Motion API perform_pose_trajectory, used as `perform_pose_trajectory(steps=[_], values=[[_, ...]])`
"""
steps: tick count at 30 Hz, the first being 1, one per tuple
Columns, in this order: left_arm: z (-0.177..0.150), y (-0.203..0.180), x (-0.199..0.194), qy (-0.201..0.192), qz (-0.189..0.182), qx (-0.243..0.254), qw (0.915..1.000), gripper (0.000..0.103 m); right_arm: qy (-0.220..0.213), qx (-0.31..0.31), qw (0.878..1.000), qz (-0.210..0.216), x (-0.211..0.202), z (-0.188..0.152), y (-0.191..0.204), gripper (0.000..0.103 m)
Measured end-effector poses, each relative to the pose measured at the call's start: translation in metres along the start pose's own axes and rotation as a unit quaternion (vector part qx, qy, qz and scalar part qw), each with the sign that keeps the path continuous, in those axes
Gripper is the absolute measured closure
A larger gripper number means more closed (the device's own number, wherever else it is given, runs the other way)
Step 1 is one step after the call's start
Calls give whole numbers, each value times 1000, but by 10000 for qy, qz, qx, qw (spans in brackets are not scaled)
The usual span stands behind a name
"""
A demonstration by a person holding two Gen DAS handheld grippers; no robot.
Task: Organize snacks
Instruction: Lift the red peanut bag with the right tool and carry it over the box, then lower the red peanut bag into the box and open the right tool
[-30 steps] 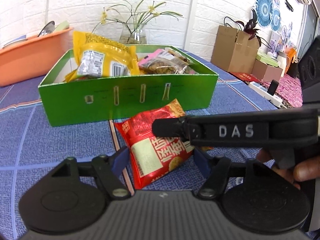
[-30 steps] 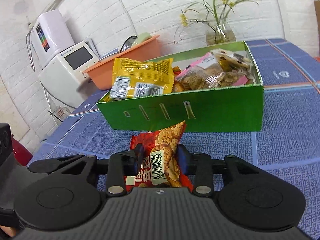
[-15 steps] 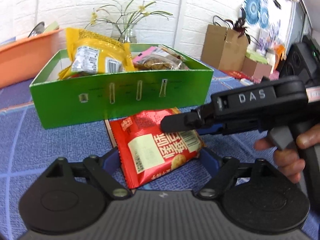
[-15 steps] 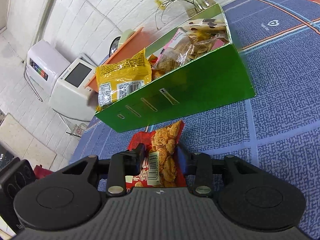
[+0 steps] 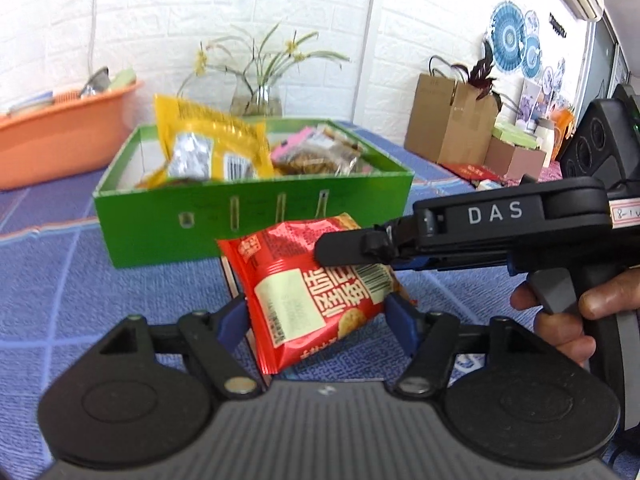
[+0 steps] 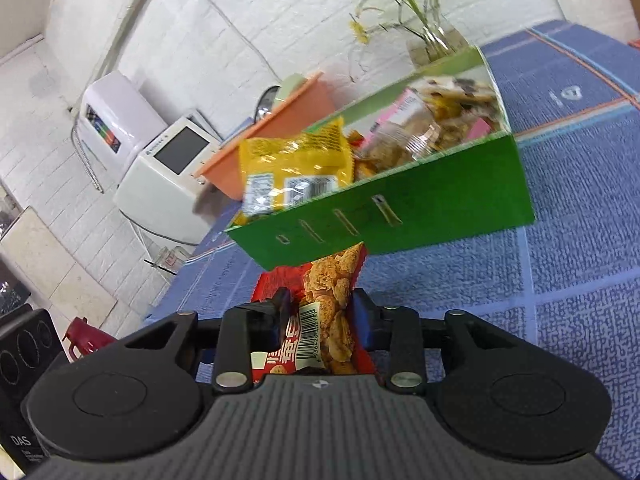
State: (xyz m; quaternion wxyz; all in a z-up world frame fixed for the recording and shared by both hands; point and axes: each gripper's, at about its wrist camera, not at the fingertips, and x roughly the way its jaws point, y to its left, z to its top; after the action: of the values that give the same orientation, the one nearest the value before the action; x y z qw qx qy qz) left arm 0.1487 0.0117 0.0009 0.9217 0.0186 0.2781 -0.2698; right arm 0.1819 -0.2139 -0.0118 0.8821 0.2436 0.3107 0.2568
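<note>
A red snack packet (image 5: 304, 292) hangs in the air in front of the green box (image 5: 256, 220). My right gripper (image 6: 320, 314) is shut on the red packet (image 6: 324, 320) and holds it tilted; in the left wrist view it reaches in from the right (image 5: 340, 250). My left gripper (image 5: 318, 320) is open, its blue pads either side of the packet's lower part without pinching it. The green box (image 6: 420, 208) holds a yellow packet (image 5: 212, 144) standing at its left and clear-wrapped biscuit packs (image 5: 320, 156) at its right.
An orange basin (image 5: 60, 132) stands behind the box at the left, and a glass vase with flowers (image 5: 258, 96) behind it. Cardboard boxes (image 5: 452, 124) stand at the back right. A white appliance (image 6: 160, 168) stands beyond the table's left edge. A blue patterned cloth (image 5: 60, 280) covers the table.
The right gripper has lifted the red packet off the cloth and tilted it, rolling to the left. The left gripper stays open around the packet and has risen with it.
</note>
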Motion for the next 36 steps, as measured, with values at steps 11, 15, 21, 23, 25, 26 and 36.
perform_pose_trajectory(steps=[11,15,21,23,25,26,36], values=[[16,-3,-23,-331,278,109,9990,35,-332,-428,9985,93,-6,12,29,43],[29,1,-27,-446,310,84,9985,35,-408,-521,9977,149,-6,26,36,43],[72,4,-32,-770,401,243,9959,35,-678,-661,9950,332,-7,68,46,43],[91,6,-31,-861,377,260,9952,35,-878,-869,9919,306,-10,85,53,43],[114,6,-28,-971,341,308,9942,35,-1120,-1044,9878,271,-13,101,58,43],[124,6,-25,-1014,341,359,9936,35,-1235,-1102,9859,247,-14,107,59,43],[138,-3,46,-1198,712,711,9877,25,-1627,-1216,9789,-243,14,123,20,43]])
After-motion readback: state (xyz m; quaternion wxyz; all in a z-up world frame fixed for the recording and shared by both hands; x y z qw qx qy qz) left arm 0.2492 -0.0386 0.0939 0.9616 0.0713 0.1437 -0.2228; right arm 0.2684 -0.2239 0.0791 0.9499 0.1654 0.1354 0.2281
